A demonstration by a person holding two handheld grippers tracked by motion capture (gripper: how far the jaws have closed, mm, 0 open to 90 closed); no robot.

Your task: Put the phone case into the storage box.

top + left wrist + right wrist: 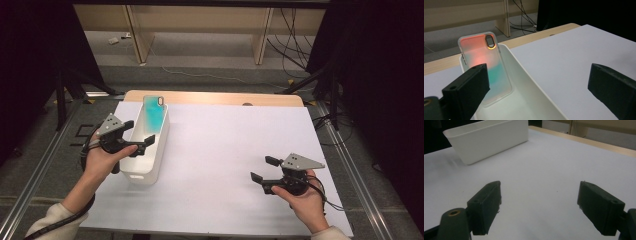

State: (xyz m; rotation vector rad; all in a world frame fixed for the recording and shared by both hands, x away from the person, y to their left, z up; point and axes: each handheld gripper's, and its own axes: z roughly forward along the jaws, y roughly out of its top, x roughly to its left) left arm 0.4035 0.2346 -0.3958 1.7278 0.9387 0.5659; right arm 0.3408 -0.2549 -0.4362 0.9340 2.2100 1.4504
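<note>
Inside white bin, phone case

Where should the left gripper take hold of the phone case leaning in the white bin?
Probably the phone case top edge beside the camera cutout, from above: it leans against the white bin's far wall, upper end above the rim. The left gripper is open there.

The phone case looked teal from above, and in the left gripper view orange-pink over teal, its camera cutout ringed gold. The bin was plain white, the bench white with a tan wooden edge, both tongs black.
</note>
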